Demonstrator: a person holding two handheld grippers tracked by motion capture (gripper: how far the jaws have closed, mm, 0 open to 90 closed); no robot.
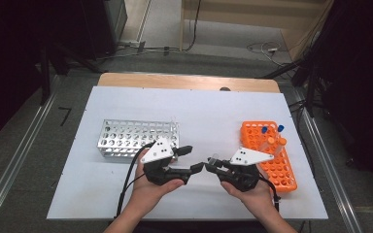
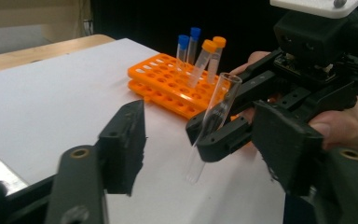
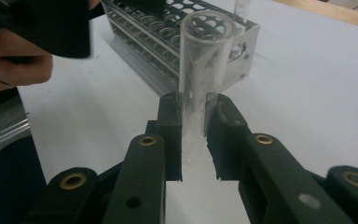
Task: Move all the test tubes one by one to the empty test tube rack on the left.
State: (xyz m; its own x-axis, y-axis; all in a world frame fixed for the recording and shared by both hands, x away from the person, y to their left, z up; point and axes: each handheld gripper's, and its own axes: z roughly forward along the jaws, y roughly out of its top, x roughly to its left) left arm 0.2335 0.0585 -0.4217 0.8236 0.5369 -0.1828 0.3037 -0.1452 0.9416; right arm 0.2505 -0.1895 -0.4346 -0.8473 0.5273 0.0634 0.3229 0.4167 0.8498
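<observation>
A clear, uncapped test tube (image 3: 203, 70) stands upright in my right gripper (image 3: 193, 126), whose jaws are shut on its lower half. In the left gripper view the tube (image 2: 216, 107) leans a little, just beyond the wide gap of my open left gripper (image 2: 203, 135), which touches nothing. In the high view the left gripper (image 1: 190, 159) and the right gripper (image 1: 212, 166) face each other tip to tip over the near middle of the white board (image 1: 199, 107), with the tube (image 1: 213, 158) between them.
A silver metal tube rack (image 1: 136, 138) stands at the left behind the left hand. An orange plastic rack (image 1: 284, 170) lies at the right, with blue-capped tubes (image 2: 189, 39) and orange-capped tubes (image 2: 214, 44) at its far end. Cables trail on the floor beyond the table.
</observation>
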